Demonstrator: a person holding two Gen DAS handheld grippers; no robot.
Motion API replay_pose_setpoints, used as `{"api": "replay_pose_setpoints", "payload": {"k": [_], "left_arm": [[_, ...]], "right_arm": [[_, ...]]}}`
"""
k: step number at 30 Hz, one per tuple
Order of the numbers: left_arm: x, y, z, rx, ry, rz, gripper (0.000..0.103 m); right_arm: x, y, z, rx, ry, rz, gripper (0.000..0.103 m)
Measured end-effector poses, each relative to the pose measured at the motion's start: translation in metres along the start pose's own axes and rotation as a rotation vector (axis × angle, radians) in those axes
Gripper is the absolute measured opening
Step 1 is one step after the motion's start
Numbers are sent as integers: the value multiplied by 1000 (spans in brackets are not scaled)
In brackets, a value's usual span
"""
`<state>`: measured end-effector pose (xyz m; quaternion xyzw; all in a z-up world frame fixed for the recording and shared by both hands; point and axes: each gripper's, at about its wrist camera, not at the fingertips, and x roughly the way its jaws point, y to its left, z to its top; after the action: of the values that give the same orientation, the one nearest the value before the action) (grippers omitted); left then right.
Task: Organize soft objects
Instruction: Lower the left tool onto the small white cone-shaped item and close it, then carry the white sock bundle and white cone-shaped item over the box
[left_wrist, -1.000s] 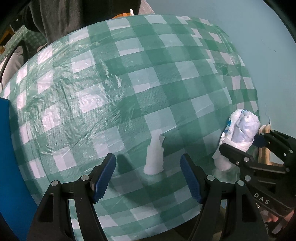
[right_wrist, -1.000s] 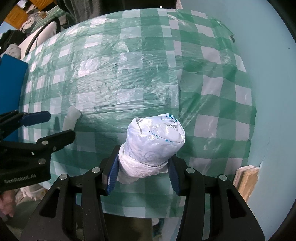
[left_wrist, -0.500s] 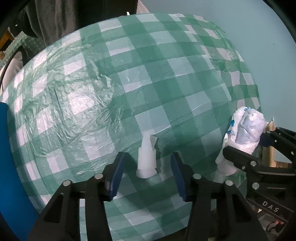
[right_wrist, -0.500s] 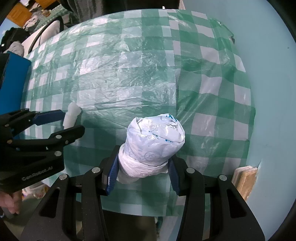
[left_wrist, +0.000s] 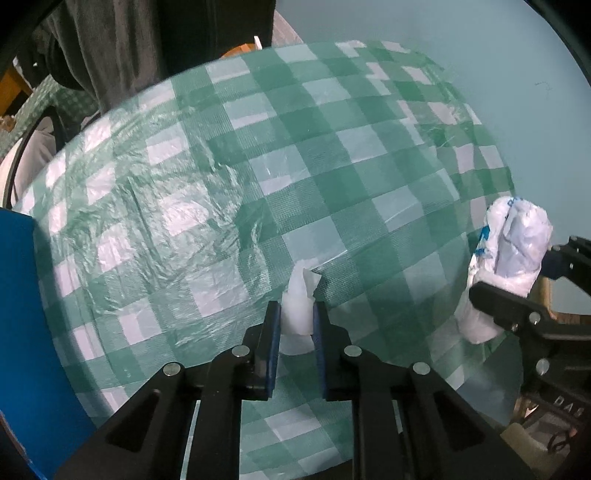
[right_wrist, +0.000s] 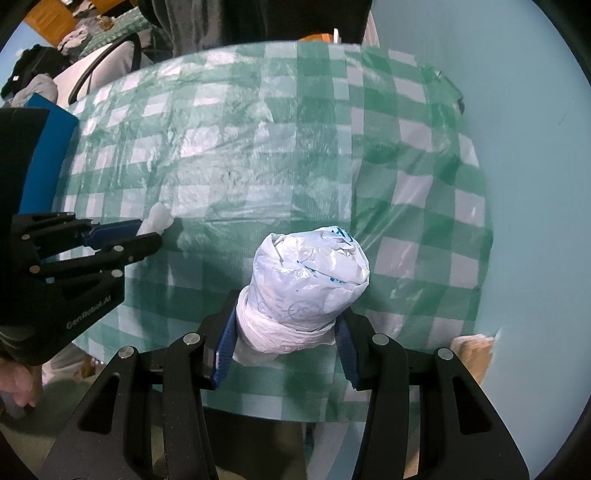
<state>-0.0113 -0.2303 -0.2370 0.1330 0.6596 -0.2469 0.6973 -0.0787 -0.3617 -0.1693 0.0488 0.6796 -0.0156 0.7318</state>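
Blue panel (left_wrist: 22, 332) at left; wooden block (right_wrist: 472, 350) beside tablecloth (left_wrist: 332, 166).

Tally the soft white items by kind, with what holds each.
Rolled white plastic bag with blue print: 1, in the right tongs.
Small plain white plastic twist: 1, in the left tongs.
Total: 2, above the green checked tablecloth.

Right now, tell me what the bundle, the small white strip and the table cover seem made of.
Bundle: thin crinkled plastic bag, glossy, blue print. Small white strip: translucent, probably rolled plastic film, though uncertain. Table cover: green checked cloth, seemingly under clear wrinkled plastic sheeting that catches glare.
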Motion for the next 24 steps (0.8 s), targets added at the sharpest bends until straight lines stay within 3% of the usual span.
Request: {"api": "replay_pose_setpoints", "payload": {"k": [24], "left_arm": [[-114,42,-3,-17,-164,32,17]], "right_arm": [[-86,54,30,-73,-162,-27,47]]}}
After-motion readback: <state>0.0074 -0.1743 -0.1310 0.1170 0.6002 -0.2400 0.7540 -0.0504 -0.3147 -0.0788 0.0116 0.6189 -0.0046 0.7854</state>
